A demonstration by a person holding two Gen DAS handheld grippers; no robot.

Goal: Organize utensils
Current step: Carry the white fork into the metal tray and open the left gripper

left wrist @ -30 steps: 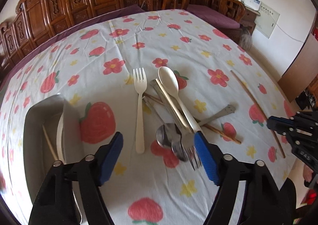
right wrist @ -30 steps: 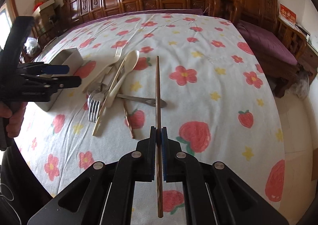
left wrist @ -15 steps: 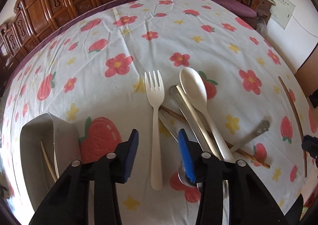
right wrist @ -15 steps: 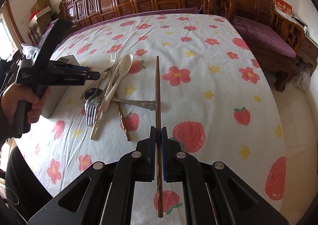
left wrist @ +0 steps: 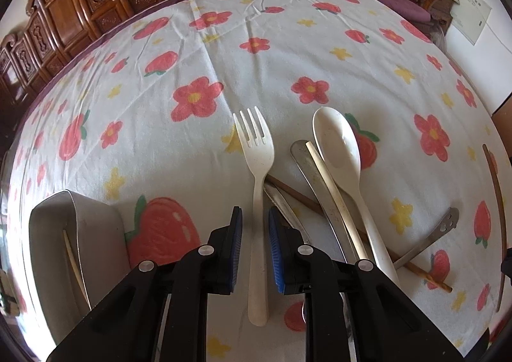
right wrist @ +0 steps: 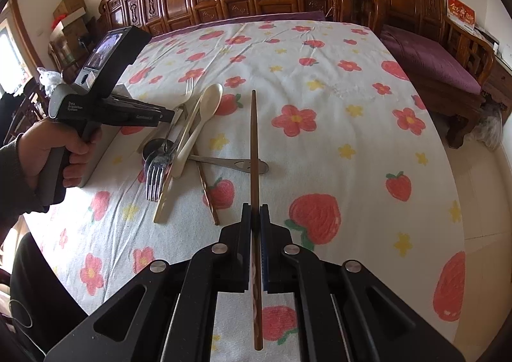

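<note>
Left gripper (left wrist: 254, 218) is closing on the white plastic fork (left wrist: 258, 170): the handle sits between the blue pads (left wrist: 237, 246), gap narrow, and a sliver of cloth shows on each side, so no contact yet. Taking the fork as landmark: it lies flat on the flowered tablecloth (left wrist: 198, 67), tines pointing away from the camera. Just right of it is the utensil pile: white spoon (left wrist: 339, 150), metal handles (left wrist: 320, 189), and a brown chopstick (left wrist: 361, 234) running underneath. The grey tray (left wrist: 96, 227) sits left of the fork, apart from it, with a pale stick inside. Right gripper (right wrist: 255, 211) is fully clamped on a dark wooden chopstick (right wrist: 254, 138), well right of the fork and the pile.
</note>
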